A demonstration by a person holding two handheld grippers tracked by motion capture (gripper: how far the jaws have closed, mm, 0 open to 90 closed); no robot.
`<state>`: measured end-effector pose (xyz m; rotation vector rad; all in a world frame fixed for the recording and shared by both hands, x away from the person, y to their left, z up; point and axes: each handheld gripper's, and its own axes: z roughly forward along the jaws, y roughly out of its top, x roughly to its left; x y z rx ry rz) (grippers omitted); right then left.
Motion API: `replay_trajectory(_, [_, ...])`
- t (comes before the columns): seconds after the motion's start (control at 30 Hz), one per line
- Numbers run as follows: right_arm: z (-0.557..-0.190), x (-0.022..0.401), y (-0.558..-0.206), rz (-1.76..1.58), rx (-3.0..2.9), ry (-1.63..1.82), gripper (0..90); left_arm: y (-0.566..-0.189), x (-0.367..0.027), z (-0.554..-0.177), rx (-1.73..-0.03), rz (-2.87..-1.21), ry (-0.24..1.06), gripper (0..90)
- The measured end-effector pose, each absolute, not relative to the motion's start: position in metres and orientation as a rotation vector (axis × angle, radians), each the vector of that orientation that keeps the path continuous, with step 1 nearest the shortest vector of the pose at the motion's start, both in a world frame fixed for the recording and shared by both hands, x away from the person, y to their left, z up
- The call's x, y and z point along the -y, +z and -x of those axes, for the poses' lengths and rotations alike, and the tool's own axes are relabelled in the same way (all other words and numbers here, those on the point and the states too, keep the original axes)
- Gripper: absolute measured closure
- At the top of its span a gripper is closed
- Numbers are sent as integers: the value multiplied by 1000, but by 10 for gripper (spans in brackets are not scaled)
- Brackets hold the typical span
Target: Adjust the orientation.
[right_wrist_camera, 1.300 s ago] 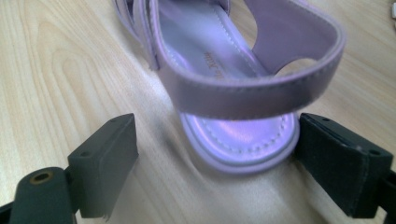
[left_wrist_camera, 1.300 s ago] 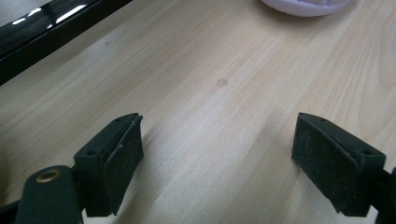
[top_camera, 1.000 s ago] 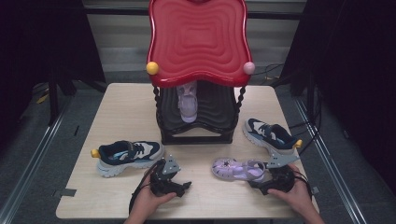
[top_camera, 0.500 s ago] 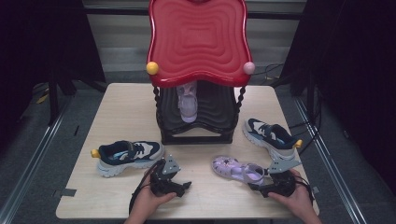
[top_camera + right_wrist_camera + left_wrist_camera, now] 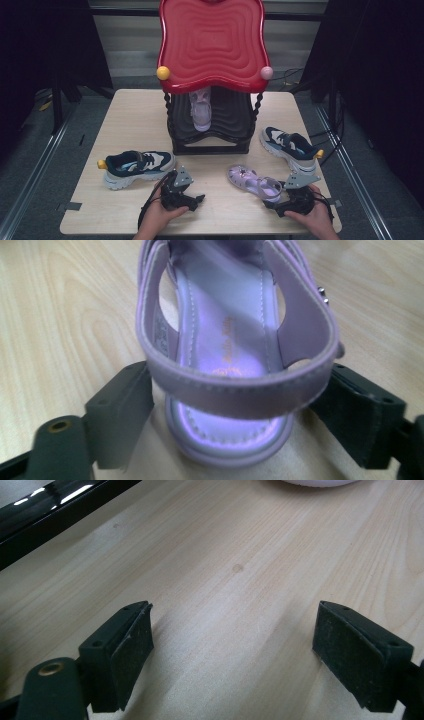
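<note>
Lilac and glossy, the sandal (image 5: 235, 365) lay on the table (image 5: 130, 120) at the near right, its heel strap toward me and sitting between the jaws of my right gripper (image 5: 296, 196). Those jaws had just pinched in and then sprung wide again, and in the right gripper view the pads stood on either side of the heel, close to the strap, with no squeeze that I could make out. Compared with a second before, the sandal (image 5: 254, 182) had hardly shifted on the wood, so I judged that first bite had not taken and the shoe was not yet mine to lift.

My left gripper (image 5: 176, 192) rested near the middle of the near edge, its jaws spread wide over bare wood with nothing between them, and it had not stirred.

Further off, the matching lilac sandal (image 5: 201, 110) sat on the black rack (image 5: 210, 132) under the red top (image 5: 212, 42), so I took that shelf as the likely place for mine. One dark sneaker (image 5: 137, 167) lay at the left and another sneaker (image 5: 290, 147) at the right, both untouched. I reckoned the next squeeze needed to be deeper on the heel.
</note>
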<state>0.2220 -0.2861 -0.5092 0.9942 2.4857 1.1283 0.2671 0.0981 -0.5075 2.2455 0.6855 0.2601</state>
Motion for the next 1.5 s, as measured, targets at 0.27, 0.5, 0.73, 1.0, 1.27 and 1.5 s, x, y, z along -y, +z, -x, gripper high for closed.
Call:
replay_trajectory(0.27, [-228,279,-509,-976,-2482,1142,168,-507,-98,-267,-686,-2246,260,158])
replay_trajectory(0.5, [-233,273,-509,-972,-2491,1121,187,-508,-98,-267,-685,-2246,260,158])
replay_trajectory(0.73, [-233,271,-509,-975,-2478,1115,233,-508,-98,-267,-686,-2246,260,158])
replay_trajectory(1.0, [-234,273,-509,-972,-2487,1154,285,-508,-98,-267,-686,-2245,260,158])
replay_trajectory(1.27, [-233,274,-509,-958,-2490,1170,339,-507,-98,-267,-687,-2246,262,158])
replay_trajectory(1.5, [-233,275,-508,-958,-2478,1180,364,-508,-98,-267,-686,-2245,260,158])
